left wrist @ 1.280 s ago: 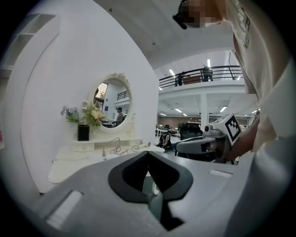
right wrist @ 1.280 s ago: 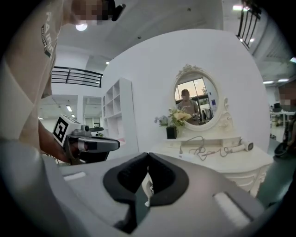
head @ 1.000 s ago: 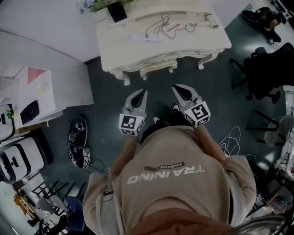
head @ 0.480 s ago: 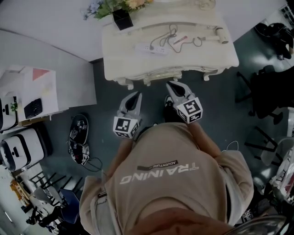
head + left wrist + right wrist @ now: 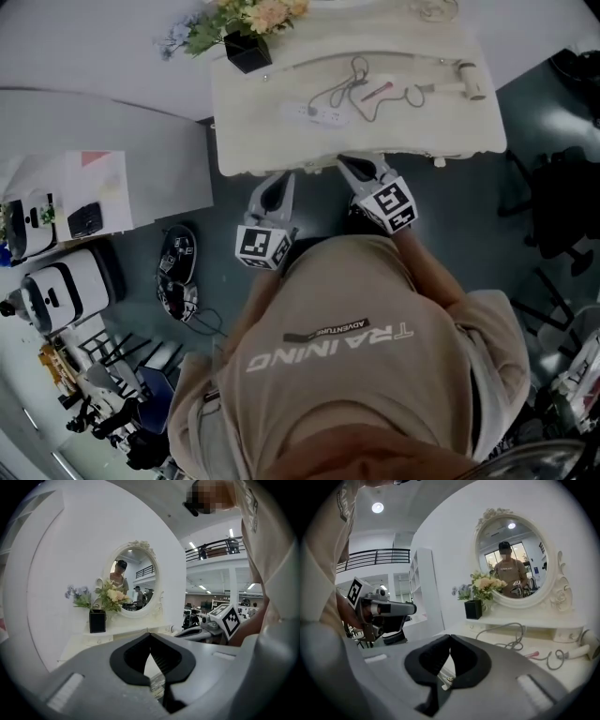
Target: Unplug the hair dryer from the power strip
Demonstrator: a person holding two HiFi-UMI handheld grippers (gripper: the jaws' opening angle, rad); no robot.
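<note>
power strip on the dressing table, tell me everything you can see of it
The power strip is a white, plastic-looking bar lying flat on the cream dressing table, left of its middle and slightly slanted. A grey cord meets it near its right end and loops toward the back. Plug and sockets are too small to make out. Neither the left gripper nor the right gripper touches it.

I read "TRAINING" in pale letters, upside down in my head view, across the tan shirt (image 5: 375, 403). A small dark strip (image 5: 328, 331) above it says "ADVENTURE".
</note>
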